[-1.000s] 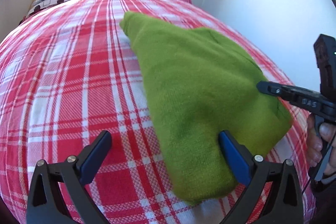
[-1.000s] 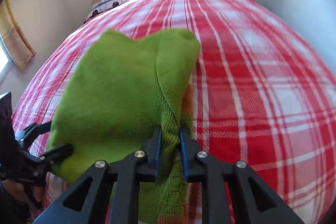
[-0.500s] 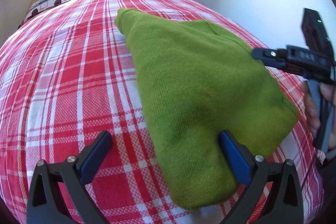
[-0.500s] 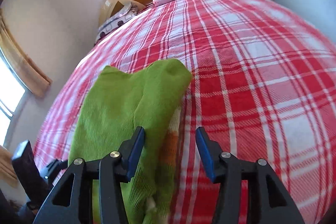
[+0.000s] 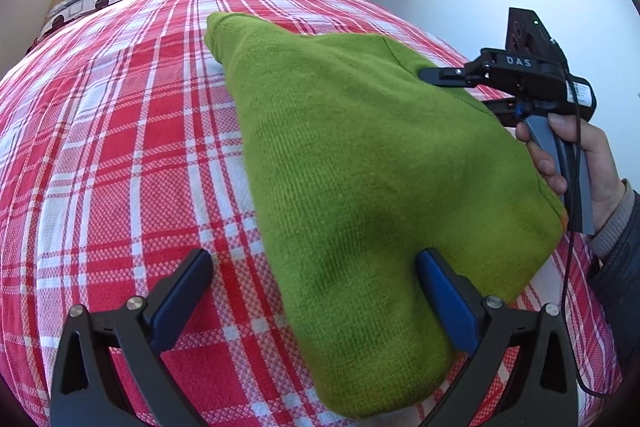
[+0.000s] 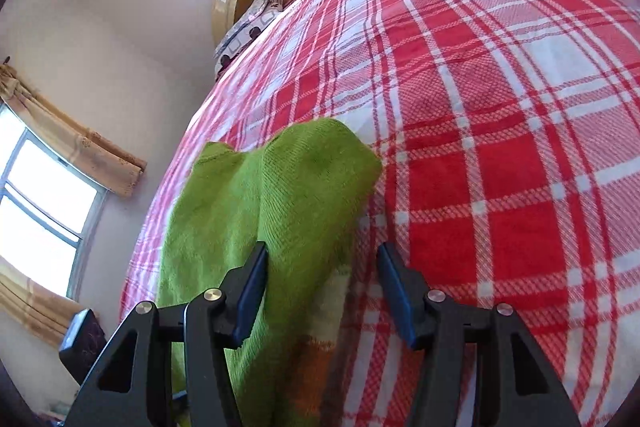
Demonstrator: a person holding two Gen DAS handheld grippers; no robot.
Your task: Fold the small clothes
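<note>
Green knitted garment [image 5: 360, 163] lies folded on the red plaid bedspread [image 5: 120, 147]. Both the left gripper [image 5: 316, 287] and right gripper [image 6: 322, 281] stand open, holding nothing; a fold looks just laid. Next, probably regrasp an edge.

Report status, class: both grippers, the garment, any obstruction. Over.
Left gripper open, empty. Right gripper open, empty. Green knitted garment lying folded on red-and-white checked bedspread. Nothing in the way.

Green knitted garment [image 5: 360, 163]: folded, lying flat on the red-and-white checked bedspread [image 5: 120, 147]. Near end wide, tapering toward the far end. Orange and pale stripes show at its near right edge.
</note>
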